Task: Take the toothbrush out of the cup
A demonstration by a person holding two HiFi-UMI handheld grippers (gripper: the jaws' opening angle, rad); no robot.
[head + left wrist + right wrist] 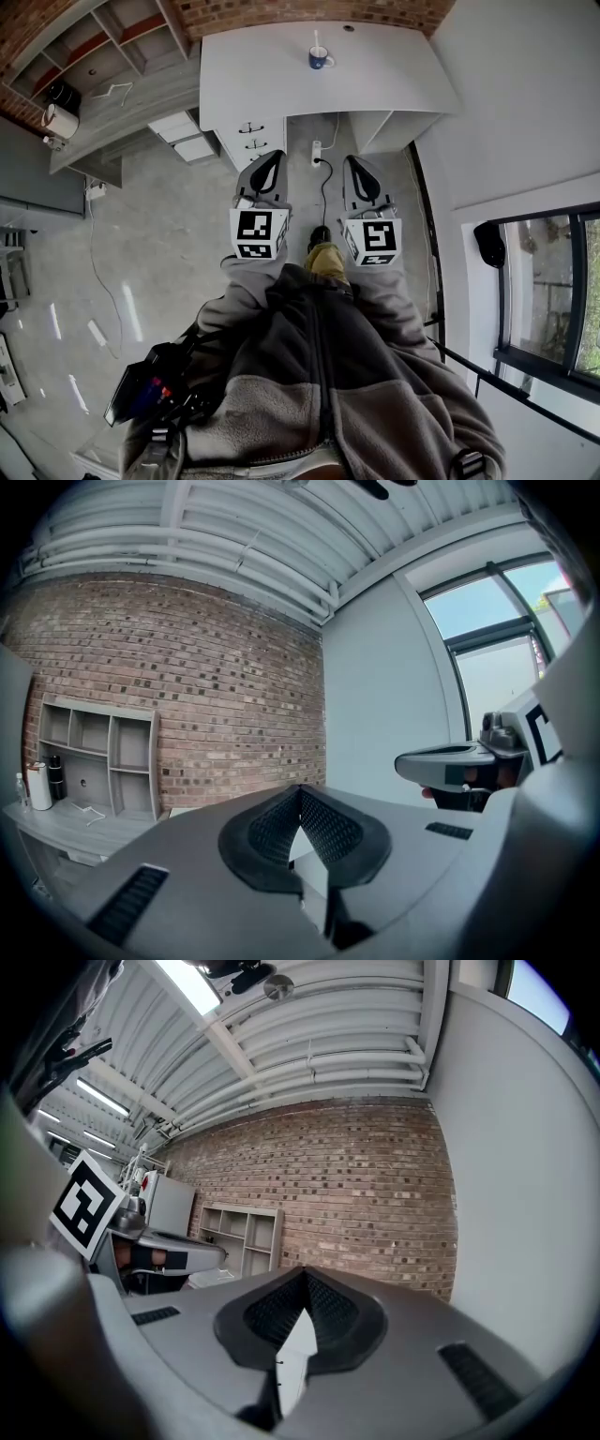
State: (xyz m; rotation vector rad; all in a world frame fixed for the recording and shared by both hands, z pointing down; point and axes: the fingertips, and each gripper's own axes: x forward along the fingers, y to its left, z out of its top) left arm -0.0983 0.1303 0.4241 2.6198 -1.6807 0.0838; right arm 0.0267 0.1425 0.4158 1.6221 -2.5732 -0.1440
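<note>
In the head view, the left gripper (266,173) and the right gripper (362,178) are held side by side at centre frame above the grey floor (169,216). Both point toward the white bench (253,66) at the top. The blue cup (321,60) stands on the bench, well apart from both grippers, with the toothbrush (316,39) upright inside it. In the left gripper view, the jaws are closed tip to tip with nothing between them and face a brick wall (216,686). The other gripper shows at the right edge. In the right gripper view, the jaws are likewise pressed together and empty, with the brick wall and a shelf unit (239,1234) beyond.
</note>
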